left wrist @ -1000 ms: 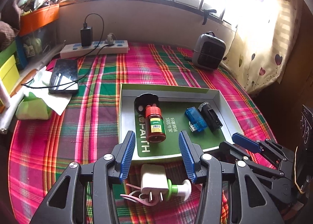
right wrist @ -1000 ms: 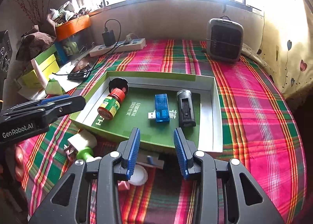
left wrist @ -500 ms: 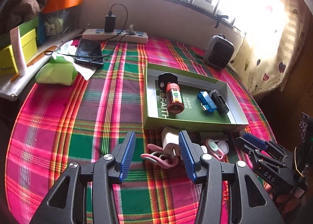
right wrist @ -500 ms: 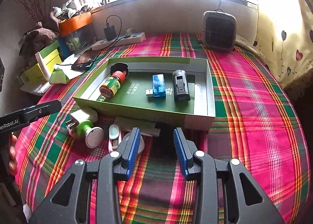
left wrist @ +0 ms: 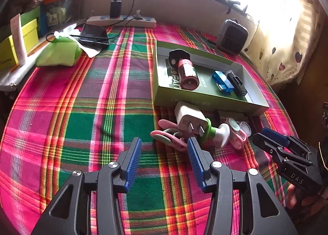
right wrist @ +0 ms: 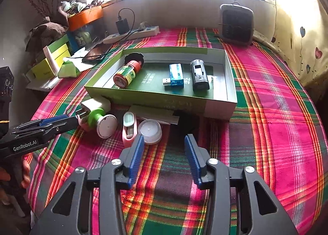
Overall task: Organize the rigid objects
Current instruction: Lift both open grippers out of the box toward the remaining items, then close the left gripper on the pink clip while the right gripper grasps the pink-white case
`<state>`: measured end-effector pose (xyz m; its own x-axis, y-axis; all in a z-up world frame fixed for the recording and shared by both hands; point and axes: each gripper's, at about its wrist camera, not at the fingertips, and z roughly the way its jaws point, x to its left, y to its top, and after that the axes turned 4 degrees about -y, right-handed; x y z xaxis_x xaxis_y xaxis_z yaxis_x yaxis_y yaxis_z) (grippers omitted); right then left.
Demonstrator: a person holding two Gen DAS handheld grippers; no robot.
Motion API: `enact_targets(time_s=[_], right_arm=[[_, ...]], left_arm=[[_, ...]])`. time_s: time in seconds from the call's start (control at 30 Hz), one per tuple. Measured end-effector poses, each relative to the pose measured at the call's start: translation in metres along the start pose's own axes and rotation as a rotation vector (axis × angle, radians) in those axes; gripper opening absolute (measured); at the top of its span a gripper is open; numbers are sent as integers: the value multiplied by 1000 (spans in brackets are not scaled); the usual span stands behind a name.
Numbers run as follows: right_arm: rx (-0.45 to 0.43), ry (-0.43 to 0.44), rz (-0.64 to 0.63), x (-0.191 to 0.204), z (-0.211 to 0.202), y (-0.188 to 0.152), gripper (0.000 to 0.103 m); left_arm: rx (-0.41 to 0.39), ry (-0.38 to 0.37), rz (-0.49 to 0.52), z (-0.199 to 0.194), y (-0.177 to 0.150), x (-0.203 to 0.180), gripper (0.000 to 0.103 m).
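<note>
Right wrist view shows the green box (right wrist: 229,83) lying open on the plaid cloth (right wrist: 276,112), with four things already inside: a red-capped bottle (right wrist: 127,74) on its side, its cap against a black round piece (right wrist: 134,57) in the far left corner, then a blue USB stick (right wrist: 175,75) and a black device (right wrist: 198,75) side by side, apart from each other. By my reading that is the sorted part of the job.

What is left sits on the cloth just in front of the box's near wall: a white wall plug (right wrist: 92,106), a green-and-white knob-shaped piece (right wrist: 102,122) touching it, a pink clip-like case (right wrist: 129,130), a round white lid (right wrist: 150,131), and flat pale and dark pieces partly under the box edge, too hidden to name. In the left wrist view pink scissors-like loops (left wrist: 168,136) lie beside the plug (left wrist: 190,118). So I judge the task under halfway done, with five or more loose items to go.

The right gripper (right wrist: 164,157) hovers over the cloth near the lid, fingers apart and holding nothing. The left gripper (left wrist: 164,159) is likewise spread and empty, low over the cloth just short of the plug and the pink loops, which look like the nearest picks. Behind the box stand a small heater (right wrist: 236,23) and a power strip (right wrist: 133,34).
</note>
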<state>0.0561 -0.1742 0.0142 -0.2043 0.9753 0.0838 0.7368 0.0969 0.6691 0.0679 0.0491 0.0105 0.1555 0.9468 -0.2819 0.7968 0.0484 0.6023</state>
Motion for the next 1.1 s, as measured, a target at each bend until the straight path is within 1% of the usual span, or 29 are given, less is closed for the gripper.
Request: enact_targets(time_s=[0.03,0.1,0.17,0.3,0.5,0.67,0.93,1.1], right_arm=[[2,5,-2,1,1,0,52],[4,9,-10,3,1,0,52],[2,12,-16,6,2,0,52],[9,19,-41,15,6,0,52],[20,26,-50,22,11,1,53],[29,17,-53,24,15,1,53],[38,14,-54,28,19,2,53],[39,11,-56,28,20,2,53]], left_arm=[[5,4,3,2,0,-1,46],[6,6,19,4,-1,-5,46],[12,-9,24,6,-1,-7,46],[23,-9,25,11,0,-7,47],[19,5,49,14,1,-11,48],[14,35,63,14,3,-10,48],[7,66,44,7,2,8,48],[2,100,20,2,2,23,48]])
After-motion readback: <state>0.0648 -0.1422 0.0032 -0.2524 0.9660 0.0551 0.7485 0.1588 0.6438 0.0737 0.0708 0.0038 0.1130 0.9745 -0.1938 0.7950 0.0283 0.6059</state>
